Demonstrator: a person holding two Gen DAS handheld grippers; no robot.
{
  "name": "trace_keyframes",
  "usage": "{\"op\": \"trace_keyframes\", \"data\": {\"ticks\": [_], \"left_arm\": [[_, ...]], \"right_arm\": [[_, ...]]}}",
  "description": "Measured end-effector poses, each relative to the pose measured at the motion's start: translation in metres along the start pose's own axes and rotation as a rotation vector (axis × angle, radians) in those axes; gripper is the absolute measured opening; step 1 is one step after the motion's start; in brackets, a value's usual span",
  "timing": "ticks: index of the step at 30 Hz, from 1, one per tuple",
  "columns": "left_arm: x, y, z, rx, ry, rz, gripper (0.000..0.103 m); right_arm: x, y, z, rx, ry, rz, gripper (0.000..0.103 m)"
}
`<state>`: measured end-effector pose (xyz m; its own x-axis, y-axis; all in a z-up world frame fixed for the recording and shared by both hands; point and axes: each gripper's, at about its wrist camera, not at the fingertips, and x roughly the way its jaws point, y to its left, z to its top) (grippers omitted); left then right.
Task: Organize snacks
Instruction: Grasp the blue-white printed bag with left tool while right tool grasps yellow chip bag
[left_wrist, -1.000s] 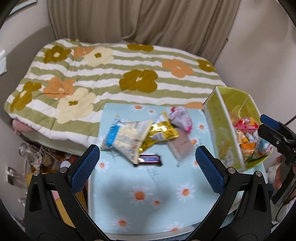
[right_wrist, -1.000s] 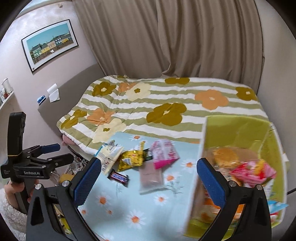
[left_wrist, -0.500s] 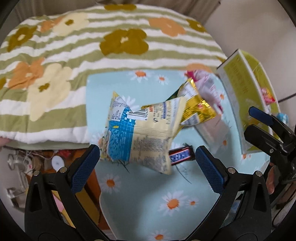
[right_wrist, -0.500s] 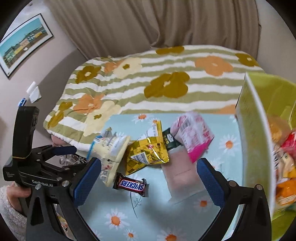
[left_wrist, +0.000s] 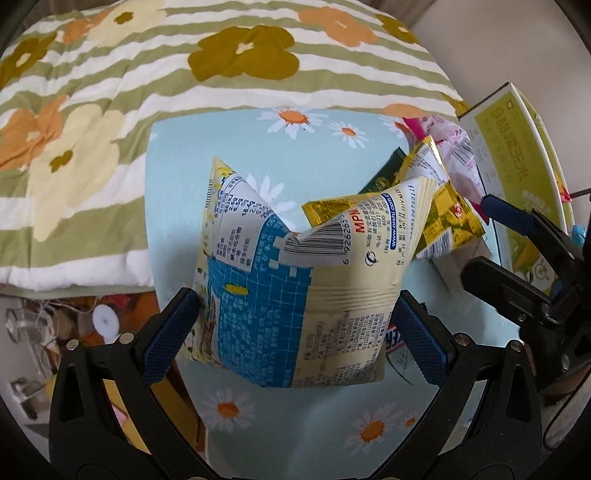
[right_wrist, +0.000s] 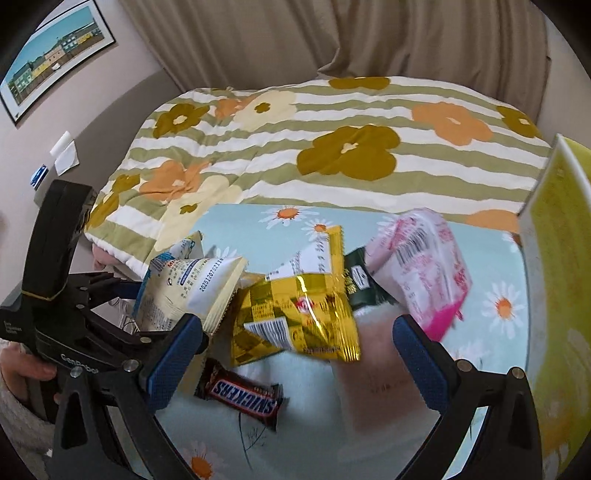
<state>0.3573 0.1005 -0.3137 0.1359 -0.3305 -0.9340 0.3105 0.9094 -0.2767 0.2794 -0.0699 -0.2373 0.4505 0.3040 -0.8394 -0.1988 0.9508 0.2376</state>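
A blue and cream snack bag (left_wrist: 295, 295) lies on the daisy-print table (left_wrist: 295, 435); it also shows in the right wrist view (right_wrist: 184, 284). My left gripper (left_wrist: 295, 328) is open with its fingers on either side of the bag, touching or nearly touching. My right gripper (right_wrist: 297, 350) is open above a gold packet (right_wrist: 299, 314). A pink packet (right_wrist: 421, 258), a dark green packet (right_wrist: 356, 280), a pale flat pack (right_wrist: 369, 376) and a Snickers bar (right_wrist: 243, 395) lie around it.
A yellow-green box (left_wrist: 517, 166) stands at the table's right edge, also in the right wrist view (right_wrist: 554, 295). A bed with a flowered striped quilt (right_wrist: 332, 140) lies behind the table. Clutter sits on the floor at the left (left_wrist: 55, 325).
My left gripper has moved down and forward until its fingers flank the blue and cream bag. My right gripper has moved left and down from the box to over the gold packet.
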Motion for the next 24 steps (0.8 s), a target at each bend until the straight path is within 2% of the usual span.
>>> {"op": "trace_keyframes", "data": {"ticks": [4,7,13,24], "left_arm": [[0.003,-0.002,0.001,0.035,0.005,0.011,0.100],[0.001,-0.002,0.000,0.051,-0.001,0.026,0.088],[-0.005,0.007,0.000,0.012,-0.010,-0.005,0.079],[-0.018,0.016,-0.001,-0.026,-0.038,0.010,0.077]], "right_arm": [[0.008,-0.002,0.003,-0.017,0.010,0.015,0.103],[0.012,0.000,0.004,-0.036,0.016,0.030,0.103],[0.021,0.003,0.007,-0.061,0.040,0.042,0.103],[0.040,0.006,0.009,-0.087,0.067,0.021,0.103]]}}
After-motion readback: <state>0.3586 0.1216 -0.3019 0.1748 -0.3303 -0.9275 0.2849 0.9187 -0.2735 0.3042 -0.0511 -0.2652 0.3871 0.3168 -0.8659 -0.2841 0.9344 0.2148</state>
